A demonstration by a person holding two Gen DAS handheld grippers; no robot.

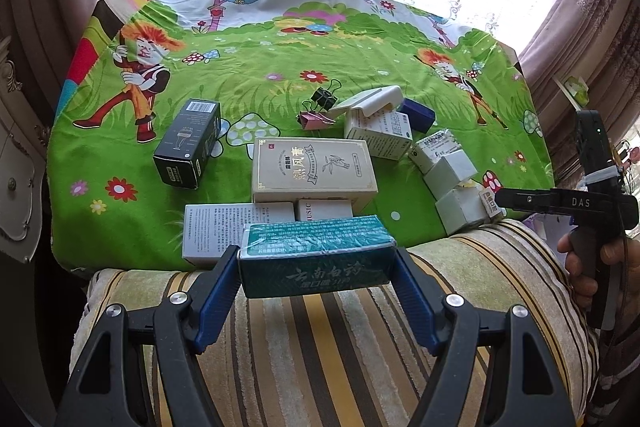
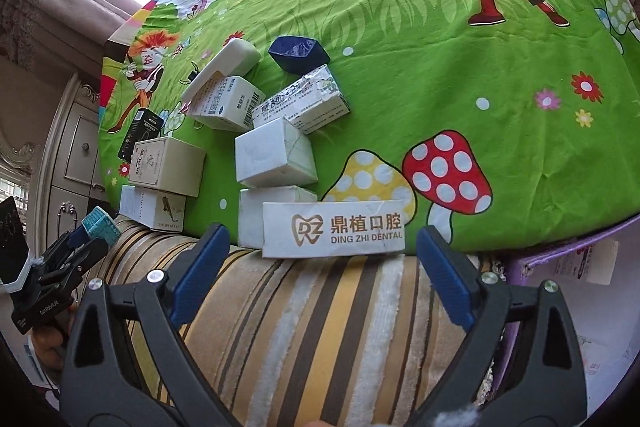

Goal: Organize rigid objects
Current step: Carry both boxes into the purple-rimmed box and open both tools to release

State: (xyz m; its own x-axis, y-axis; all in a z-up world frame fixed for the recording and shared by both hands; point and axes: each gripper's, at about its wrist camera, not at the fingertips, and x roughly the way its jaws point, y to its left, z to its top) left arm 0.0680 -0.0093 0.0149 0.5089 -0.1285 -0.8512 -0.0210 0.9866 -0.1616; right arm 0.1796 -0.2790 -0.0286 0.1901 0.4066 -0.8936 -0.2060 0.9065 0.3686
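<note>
My left gripper (image 1: 316,263) is shut on a teal box (image 1: 316,255) with white script, held over the striped cushion (image 1: 320,339) at the table's near edge. The teal box also shows in the right wrist view (image 2: 98,223). My right gripper (image 2: 320,247) is open and empty, its fingers (image 2: 444,263) straddling a white DING ZHI DENTAL box (image 2: 332,229) at the table edge without touching it. Beyond lie white boxes (image 2: 274,157), a cream box (image 1: 314,169), a black box (image 1: 188,143) and a navy box (image 2: 298,53).
The green cartoon tablecloth (image 1: 280,67) covers the table. Two binder clips (image 1: 320,107) lie behind the cream box. A white case (image 1: 372,99) leans on the pile. A cabinet (image 2: 76,155) stands to the left. Curtains (image 1: 580,7) hang behind.
</note>
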